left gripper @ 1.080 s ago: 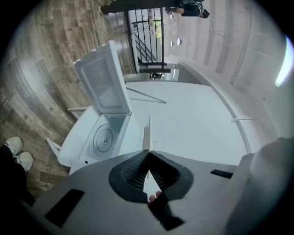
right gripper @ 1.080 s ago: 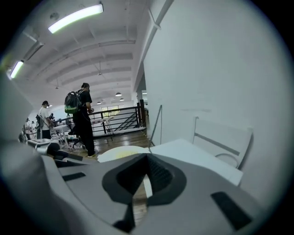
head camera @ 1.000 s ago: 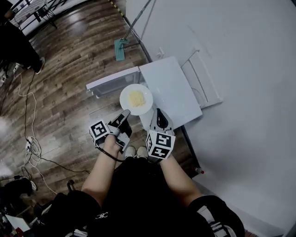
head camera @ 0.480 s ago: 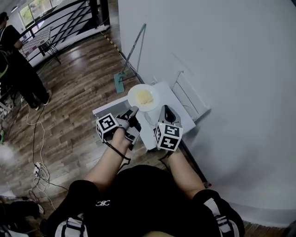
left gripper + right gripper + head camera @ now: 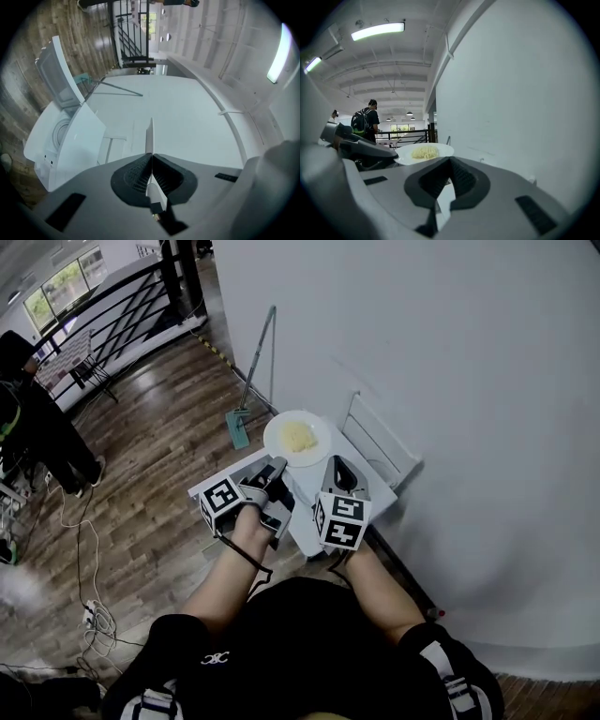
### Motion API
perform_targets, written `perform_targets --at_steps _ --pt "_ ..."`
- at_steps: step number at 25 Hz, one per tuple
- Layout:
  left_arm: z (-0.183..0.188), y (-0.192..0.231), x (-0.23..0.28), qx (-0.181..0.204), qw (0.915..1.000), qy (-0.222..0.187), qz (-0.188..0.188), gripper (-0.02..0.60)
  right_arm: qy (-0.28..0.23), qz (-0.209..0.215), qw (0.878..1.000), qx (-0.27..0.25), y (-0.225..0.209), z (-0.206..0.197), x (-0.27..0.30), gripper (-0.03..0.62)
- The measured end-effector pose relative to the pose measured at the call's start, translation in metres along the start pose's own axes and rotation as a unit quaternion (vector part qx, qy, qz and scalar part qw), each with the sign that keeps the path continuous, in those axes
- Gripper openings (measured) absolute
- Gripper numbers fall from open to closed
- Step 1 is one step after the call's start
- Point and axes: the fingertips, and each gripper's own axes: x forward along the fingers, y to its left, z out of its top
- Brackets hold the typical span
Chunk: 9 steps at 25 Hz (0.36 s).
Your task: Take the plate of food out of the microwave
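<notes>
A white plate (image 5: 298, 438) carrying yellow noodles (image 5: 298, 436) hangs in the air above the white microwave (image 5: 375, 491), whose door (image 5: 58, 77) stands open. My left gripper (image 5: 278, 466) is rolled on its side and shut on the plate's near-left rim; in the left gripper view the plate (image 5: 149, 136) shows edge-on between the pads. My right gripper (image 5: 336, 465) has its jaws together, with its tips at the plate's right rim. In the right gripper view the plate (image 5: 424, 153) lies flat just above those tips. Whether they touch it is hidden.
The microwave's cavity with its turntable (image 5: 61, 133) faces the wooden floor (image 5: 150, 456). A mop (image 5: 251, 381) leans on the white wall. A white frame (image 5: 380, 442) stands behind the microwave. A person (image 5: 37, 423) stands far left, and cables (image 5: 89, 606) lie on the floor.
Both grippers have risen together with the plate, which now sits higher above the microwave. The head view has tilted up and shows more of the room.
</notes>
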Motion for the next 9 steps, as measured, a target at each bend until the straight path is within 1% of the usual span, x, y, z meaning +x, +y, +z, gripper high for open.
perform_targets --at_steps 3,9 --pt "0.005 -0.002 0.003 -0.013 0.9999 -0.005 -0.006 0.009 0.0 0.0 1.0 0.001 -0.001 -0.002 0.003 0.012" --pt "0.016 -0.004 0.003 -0.015 0.9998 -0.011 -0.005 0.009 0.002 -0.003 1.0 -0.004 0.003 -0.002 0.006 0.012"
